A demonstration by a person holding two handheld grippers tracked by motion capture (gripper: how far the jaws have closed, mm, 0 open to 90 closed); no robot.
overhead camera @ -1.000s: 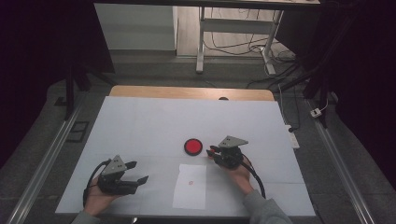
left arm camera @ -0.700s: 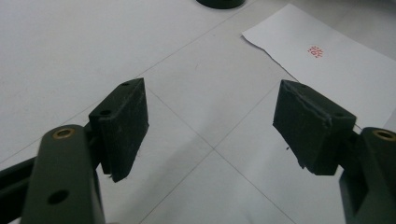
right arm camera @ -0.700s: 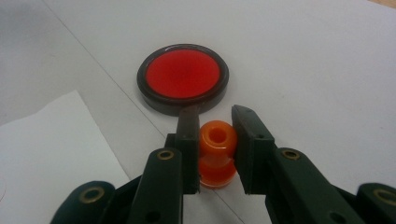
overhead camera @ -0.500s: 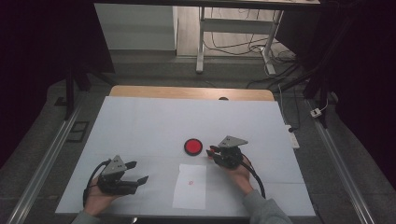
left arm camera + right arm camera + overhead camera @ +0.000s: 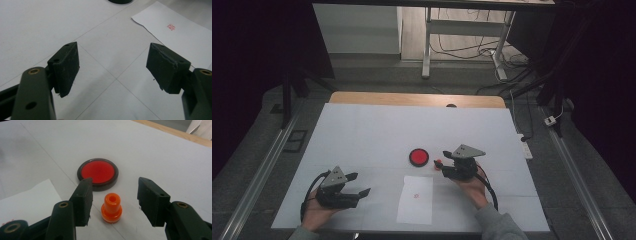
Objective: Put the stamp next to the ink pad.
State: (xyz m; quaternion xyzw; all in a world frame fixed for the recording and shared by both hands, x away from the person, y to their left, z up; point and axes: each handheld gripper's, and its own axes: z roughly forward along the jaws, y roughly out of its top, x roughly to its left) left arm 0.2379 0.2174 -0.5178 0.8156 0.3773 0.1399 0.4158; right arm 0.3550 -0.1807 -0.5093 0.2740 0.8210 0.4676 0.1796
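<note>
A small orange stamp stands upright on the white table, between the open jaws of my right gripper without touching them. Just beyond it lies a round red ink pad in a dark rim. In the high view the stamp sits at the tip of the right gripper, right of the ink pad. A white paper sheet with a small red mark lies near the front edge. My left gripper rests open at the front left, with nothing between its jaws.
The white table top ends in a wooden strip at the far edge. Beyond it stand a desk frame and cables on the floor. Metal rails run along both sides of the table.
</note>
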